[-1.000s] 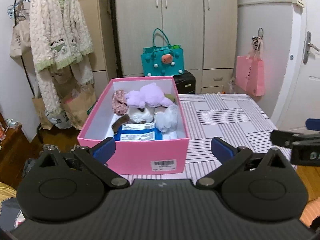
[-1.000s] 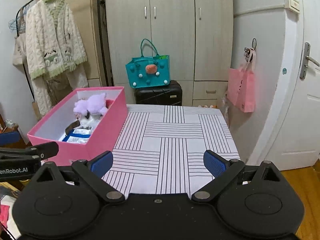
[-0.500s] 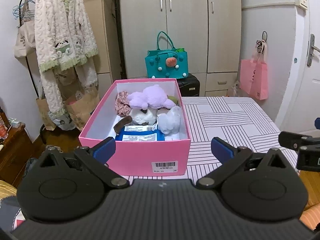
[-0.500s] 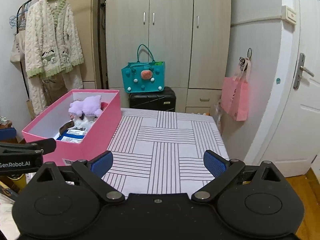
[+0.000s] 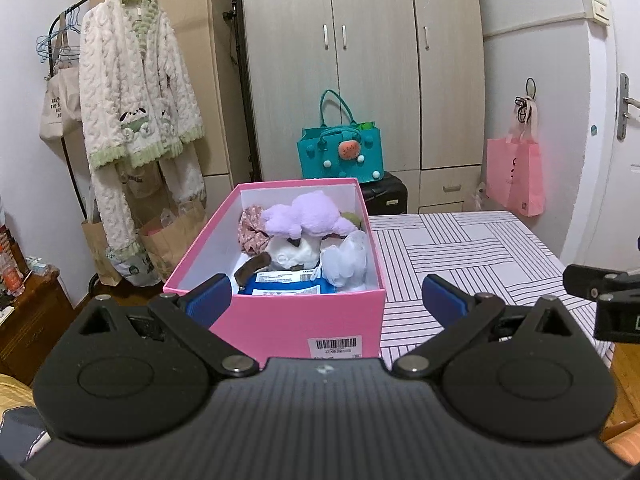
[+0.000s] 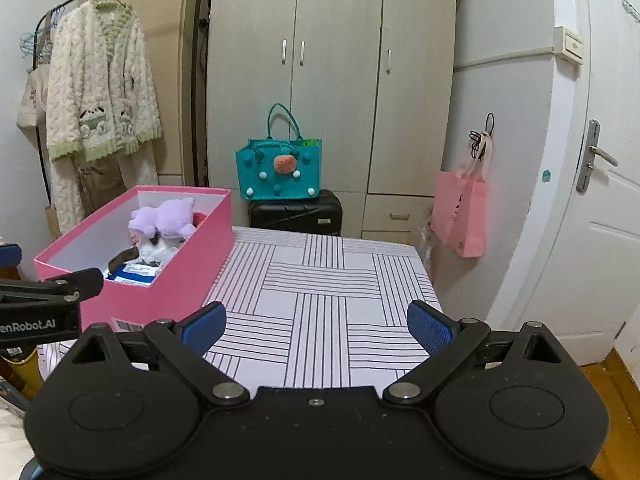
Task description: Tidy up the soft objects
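Left gripper (image 5: pixel 326 302): jaws spread wide, nothing between the blue pads (image 5: pixel 208 298), held back from the near end of the pink box (image 5: pixel 280 320). Right gripper (image 6: pixel 318 326): jaws likewise wide apart and empty, poised over the striped tablecloth (image 6: pixel 320 300). Pink box: open-topped, white inside, barcode label on its near wall, standing on the left part of the table. Contents: purple plush toy (image 5: pixel 304 216) on top toward the far end; floral pink fabric piece (image 5: pixel 252 232) beside it at the far left; white plush (image 5: pixel 294 254) beneath the purple one; white gauzy item (image 5: pixel 346 260) against the right wall; brown piece (image 5: pixel 252 268) near the middle; blue packet with white labels (image 5: pixel 286 286) at the near end. Surroundings: teal handbag (image 6: pixel 278 168) atop a black suitcase (image 6: pixel 296 212) before the wardrobe (image 6: pixel 332 76); pink tote bag (image 6: pixel 460 208) hung on the wall; cream knitted robe (image 5: pixel 132 96) on a clothes rack, left.
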The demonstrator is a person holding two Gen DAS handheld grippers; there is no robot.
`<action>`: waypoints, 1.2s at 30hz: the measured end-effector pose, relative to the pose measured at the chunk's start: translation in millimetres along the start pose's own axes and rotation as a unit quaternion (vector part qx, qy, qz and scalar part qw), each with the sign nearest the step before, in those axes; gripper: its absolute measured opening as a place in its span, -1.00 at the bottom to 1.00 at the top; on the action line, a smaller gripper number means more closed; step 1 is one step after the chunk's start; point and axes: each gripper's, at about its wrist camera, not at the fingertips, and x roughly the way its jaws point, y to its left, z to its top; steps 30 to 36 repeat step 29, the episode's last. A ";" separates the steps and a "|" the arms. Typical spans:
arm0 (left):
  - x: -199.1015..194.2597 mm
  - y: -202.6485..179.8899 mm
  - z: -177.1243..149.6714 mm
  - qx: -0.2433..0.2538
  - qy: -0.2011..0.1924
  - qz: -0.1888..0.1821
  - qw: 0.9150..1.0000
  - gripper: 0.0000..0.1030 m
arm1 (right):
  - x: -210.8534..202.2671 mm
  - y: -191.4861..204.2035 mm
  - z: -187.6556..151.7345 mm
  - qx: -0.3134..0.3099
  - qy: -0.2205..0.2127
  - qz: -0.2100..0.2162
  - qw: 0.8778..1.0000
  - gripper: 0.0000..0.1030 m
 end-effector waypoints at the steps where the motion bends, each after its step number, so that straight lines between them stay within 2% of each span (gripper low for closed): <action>1: -0.3 0.1 -0.8 0.000 -0.001 -0.002 1.000 1.00 | -0.5 -0.4 -0.9 0.001 -0.003 0.001 1.000 0.92; 14: -0.7 -1.8 -3.2 0.006 -0.009 0.013 1.000 1.00 | 3.4 -1.0 -2.2 0.004 -0.002 -0.003 1.000 0.92; 36: -0.2 1.3 -5.0 0.000 -0.005 0.001 1.000 1.00 | 7.4 0.5 -3.8 -0.001 0.006 -0.004 1.000 0.92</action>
